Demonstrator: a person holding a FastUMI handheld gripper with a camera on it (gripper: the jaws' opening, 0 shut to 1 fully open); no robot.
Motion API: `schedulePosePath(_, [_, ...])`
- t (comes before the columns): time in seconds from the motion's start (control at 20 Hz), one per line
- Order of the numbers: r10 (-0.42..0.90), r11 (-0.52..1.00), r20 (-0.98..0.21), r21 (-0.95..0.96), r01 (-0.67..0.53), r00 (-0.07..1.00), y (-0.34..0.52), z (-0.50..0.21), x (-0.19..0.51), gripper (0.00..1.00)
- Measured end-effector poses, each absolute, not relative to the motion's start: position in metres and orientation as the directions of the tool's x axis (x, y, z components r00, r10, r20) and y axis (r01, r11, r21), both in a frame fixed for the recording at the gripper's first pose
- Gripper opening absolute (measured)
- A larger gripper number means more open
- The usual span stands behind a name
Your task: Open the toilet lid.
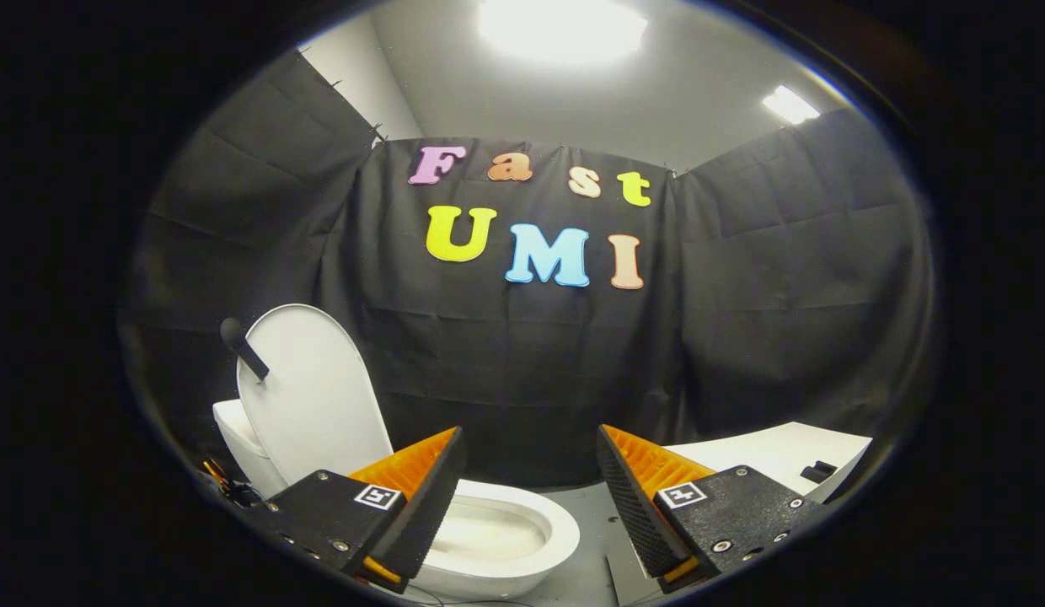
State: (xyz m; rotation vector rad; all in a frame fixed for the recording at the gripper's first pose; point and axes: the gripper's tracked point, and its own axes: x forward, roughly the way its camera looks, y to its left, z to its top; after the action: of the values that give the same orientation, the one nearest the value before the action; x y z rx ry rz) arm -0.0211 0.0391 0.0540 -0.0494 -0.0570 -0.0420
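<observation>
Tool: the tool point(531, 489) has its fingers spread wide, nothing between them, not touching anything. Just hanging in the air pointing at the booth's black cloth wall point(531, 371).

Toilet lid: the toilet lid point(312, 388) is already up. It's white, standing pretty much upright, leaning back toward the tank point(236, 438), off at about 10 o'clock from the tool's near finger. Well apart from both fingers.

Lid handle: there's a dark stubby handle thing point(240, 346) stuck on the lid's edge at around 10 o'clock of the lid, poking outward at an angle.

Toilet bowl: the toilet bowl point(506, 531) is open and showing, white, sitting low just beyond and partly behind the finger on that side. Inside looks pale, can't really tell what's in there.

Floor: grey floor point(586, 523) shows in the gap between the two fingers, at 6 o'clock under the wall.

White surface: over at 3 o'clock past the other finger there's a white surface point(767, 455) with a small dark object point(817, 470) lying on it near its far end. Too small to say what that is.

Wires: a few coloured wires point(223, 485) bunched at the foot of the tank, around 8 o'clock of the lid.

Ceiling: two ceiling lights point(560, 29) are on up at 12 o'clock, the nearer one is really blown out.
</observation>
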Motion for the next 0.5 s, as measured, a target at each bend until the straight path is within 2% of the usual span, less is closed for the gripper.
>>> schedulePosePath(0.5, [-0.046,0.999,0.006,0.010,0.046,0.999,0.044,0.015,-0.015,0.95])
